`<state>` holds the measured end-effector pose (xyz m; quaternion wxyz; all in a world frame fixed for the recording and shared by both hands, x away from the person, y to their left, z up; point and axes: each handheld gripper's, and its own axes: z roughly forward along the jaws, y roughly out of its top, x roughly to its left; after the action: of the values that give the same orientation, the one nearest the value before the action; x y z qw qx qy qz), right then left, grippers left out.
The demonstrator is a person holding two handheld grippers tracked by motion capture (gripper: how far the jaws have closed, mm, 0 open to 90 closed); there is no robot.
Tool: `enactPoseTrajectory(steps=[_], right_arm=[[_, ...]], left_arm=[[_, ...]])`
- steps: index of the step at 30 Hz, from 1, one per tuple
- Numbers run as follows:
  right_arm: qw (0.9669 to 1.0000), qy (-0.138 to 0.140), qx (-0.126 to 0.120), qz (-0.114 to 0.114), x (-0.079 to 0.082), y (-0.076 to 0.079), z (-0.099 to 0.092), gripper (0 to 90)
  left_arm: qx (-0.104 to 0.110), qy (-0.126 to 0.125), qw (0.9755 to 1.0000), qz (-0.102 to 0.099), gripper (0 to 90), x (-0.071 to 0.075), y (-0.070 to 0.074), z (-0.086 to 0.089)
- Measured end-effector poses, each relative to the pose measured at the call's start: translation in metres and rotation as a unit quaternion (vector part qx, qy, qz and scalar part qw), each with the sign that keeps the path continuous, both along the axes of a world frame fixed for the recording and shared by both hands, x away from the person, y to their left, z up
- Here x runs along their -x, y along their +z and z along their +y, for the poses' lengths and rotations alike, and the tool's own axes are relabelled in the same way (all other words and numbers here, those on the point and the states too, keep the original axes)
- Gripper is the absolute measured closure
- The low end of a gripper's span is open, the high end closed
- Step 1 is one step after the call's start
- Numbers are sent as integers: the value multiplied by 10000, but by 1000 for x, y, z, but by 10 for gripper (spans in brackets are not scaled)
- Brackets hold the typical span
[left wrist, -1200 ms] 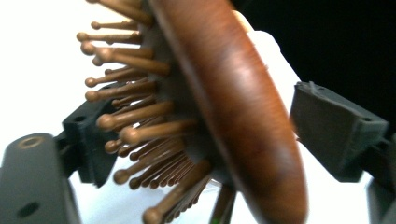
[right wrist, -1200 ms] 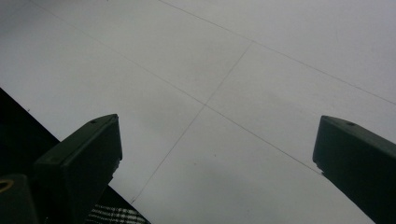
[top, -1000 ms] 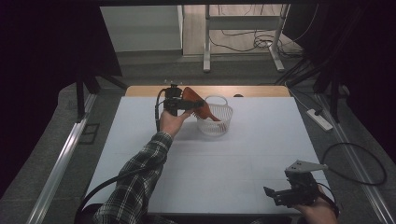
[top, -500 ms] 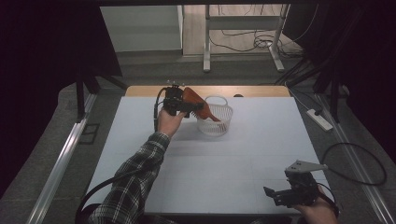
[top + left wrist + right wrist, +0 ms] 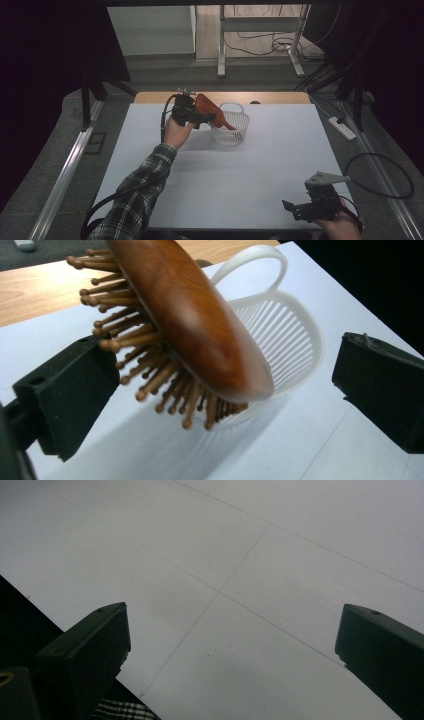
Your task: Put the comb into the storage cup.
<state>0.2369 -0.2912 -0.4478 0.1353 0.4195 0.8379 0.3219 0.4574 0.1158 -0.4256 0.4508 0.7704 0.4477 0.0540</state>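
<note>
Releasing a hairbrush into a basket — the let-go step.

We see the left tool (image 5: 207,119) with jaws spread, just opened, so the wooden hairbrush (image 5: 190,325) sits loose between them, its handle end already tipped into the white basket (image 5: 231,131) at the far side of the bench (image 5: 260,175). The right tool (image 5: 305,207) idles released near the front edge. Next, we judge, the left tool must back away cleanly — without snagging the bristles.

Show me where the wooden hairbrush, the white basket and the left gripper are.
wooden hairbrush (image 5: 200,325), left gripper view, on its smooth brown back.
white basket (image 5: 231,133), high view, on its slatted front wall.
left gripper (image 5: 202,118), high view, midway between its open fingertips, beside the brush.
</note>
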Motion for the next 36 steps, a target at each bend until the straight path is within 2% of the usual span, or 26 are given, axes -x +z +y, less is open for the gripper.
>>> enactPoseTrajectory(steps=[19,36], right_arm=[[10000,-5,11,14,0,0,1,14],[10000,-12,17,0,0,0,1,11]], left_arm=[[-192,-160,9995,-182,0,13,6,7],[-265,-213,9993,-163,0,23,-3,16]])
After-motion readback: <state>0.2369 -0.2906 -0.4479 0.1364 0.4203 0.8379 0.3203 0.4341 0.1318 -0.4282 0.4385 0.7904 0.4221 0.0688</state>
